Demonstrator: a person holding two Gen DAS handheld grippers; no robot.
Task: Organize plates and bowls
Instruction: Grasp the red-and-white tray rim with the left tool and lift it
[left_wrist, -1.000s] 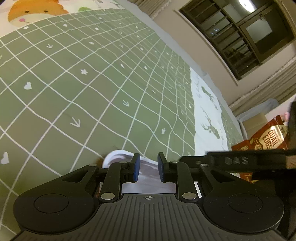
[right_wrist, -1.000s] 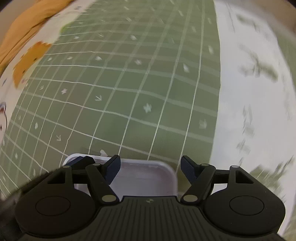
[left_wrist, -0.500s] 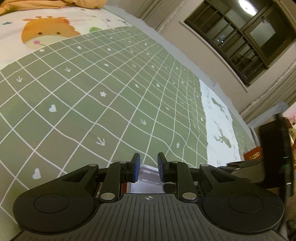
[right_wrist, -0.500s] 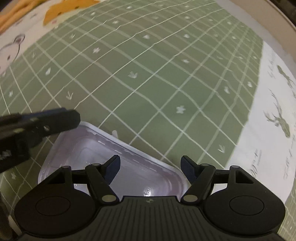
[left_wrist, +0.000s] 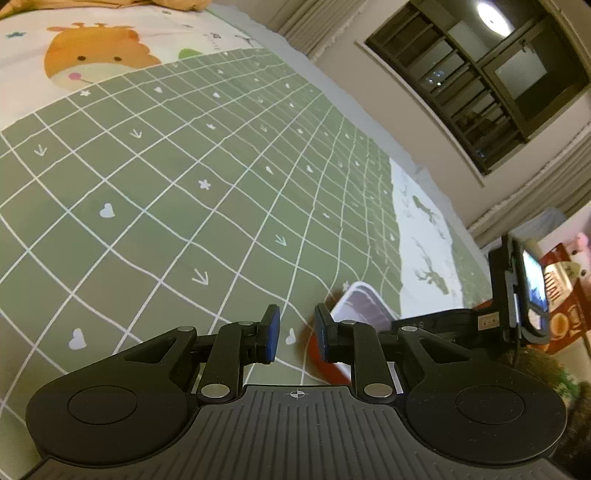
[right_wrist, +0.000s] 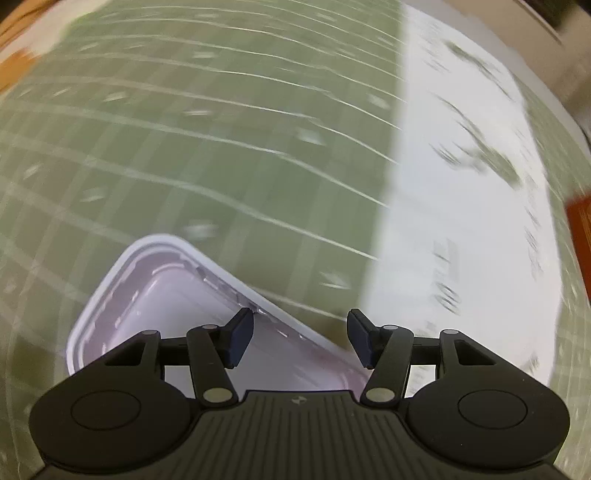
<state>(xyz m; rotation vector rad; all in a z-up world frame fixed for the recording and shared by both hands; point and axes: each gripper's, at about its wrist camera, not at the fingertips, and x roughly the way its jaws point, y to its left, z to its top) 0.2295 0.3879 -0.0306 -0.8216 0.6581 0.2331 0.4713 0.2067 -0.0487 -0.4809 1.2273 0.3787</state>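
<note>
A white rectangular plastic tray (right_wrist: 155, 314) lies on the green checked mat (right_wrist: 221, 147), just under and left of my right gripper (right_wrist: 300, 338), which is open and empty above the tray's near right rim. In the left wrist view the same tray (left_wrist: 360, 299) shows to the right of my left gripper (left_wrist: 295, 334), with something red-orange (left_wrist: 325, 363) under its near edge. The left gripper's fingers stand a narrow gap apart with nothing between them, above the mat (left_wrist: 184, 184). The right gripper's body (left_wrist: 513, 291) shows at the right of that view.
The mat has a white strip with deer prints (left_wrist: 421, 229) to the right and a giraffe print (left_wrist: 96, 59) at the far left. An orange packet (right_wrist: 580, 229) lies at the right edge. A wall and a dark window (left_wrist: 480, 74) stand beyond the mat.
My left gripper has swung left and away from the tray, which now lies to its right. The right gripper has moved fast, its view is blurred, and the tray stays under it.
</note>
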